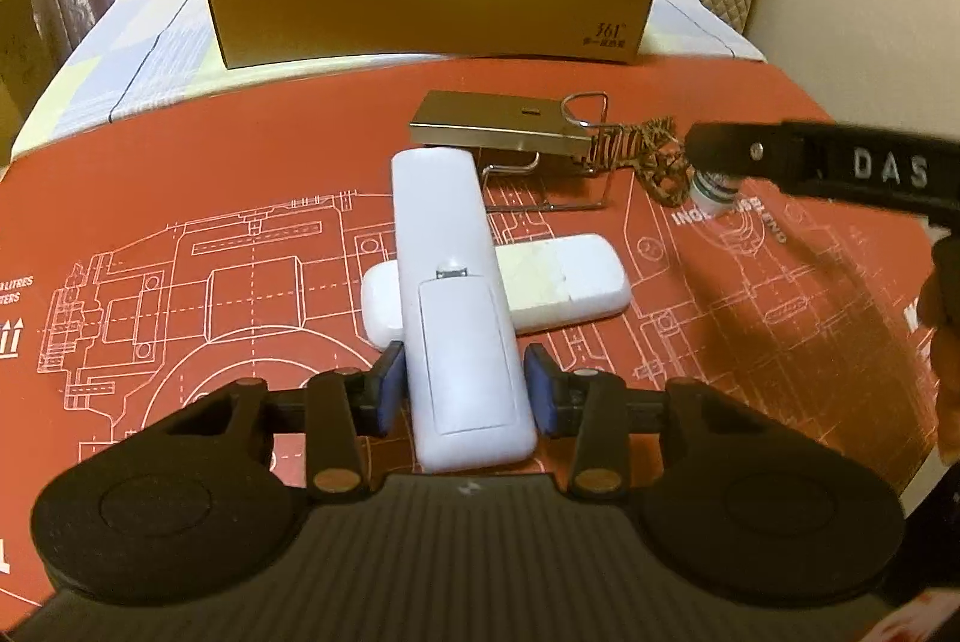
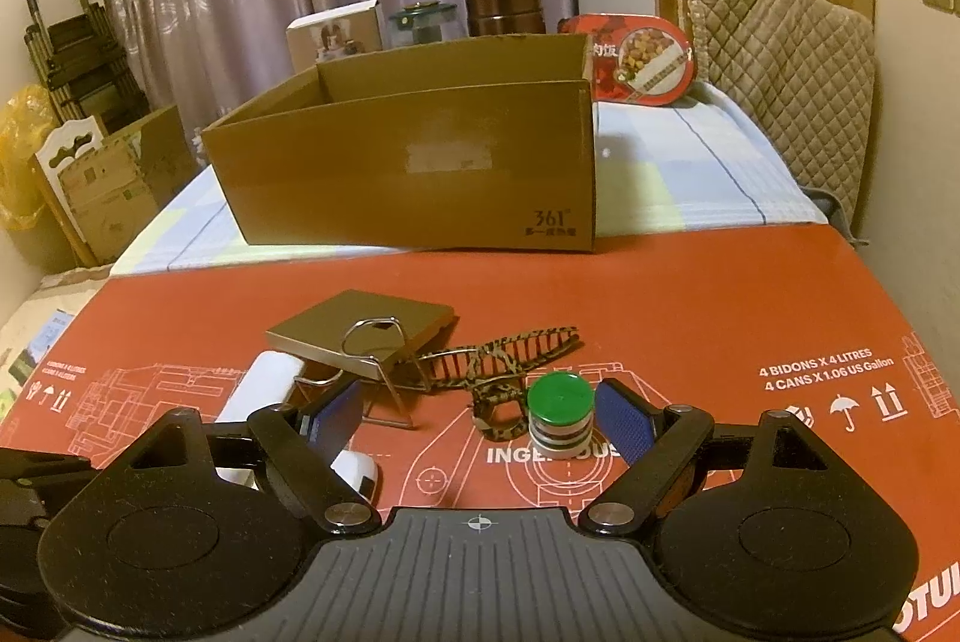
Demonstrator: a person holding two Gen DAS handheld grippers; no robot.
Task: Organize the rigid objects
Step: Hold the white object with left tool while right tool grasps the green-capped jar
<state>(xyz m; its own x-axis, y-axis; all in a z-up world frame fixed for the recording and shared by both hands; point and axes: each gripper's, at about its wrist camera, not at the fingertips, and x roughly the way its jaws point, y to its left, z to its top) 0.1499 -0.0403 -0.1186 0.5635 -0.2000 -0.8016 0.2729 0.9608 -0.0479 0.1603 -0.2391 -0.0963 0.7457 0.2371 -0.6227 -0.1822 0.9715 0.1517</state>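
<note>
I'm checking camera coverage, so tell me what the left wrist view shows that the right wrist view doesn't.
Only the left wrist view shows the left gripper shut on the upper white plastic remote, which lies crossed over a second white remote.

Only the right wrist view shows the open right gripper around the small green-capped bottle, its inner pads apart from it, and the box's inside.

Both show the open brown cardboard box, the flat metal clip holder, the leopard-print hair claw and the red printed cardboard sheet.
</note>
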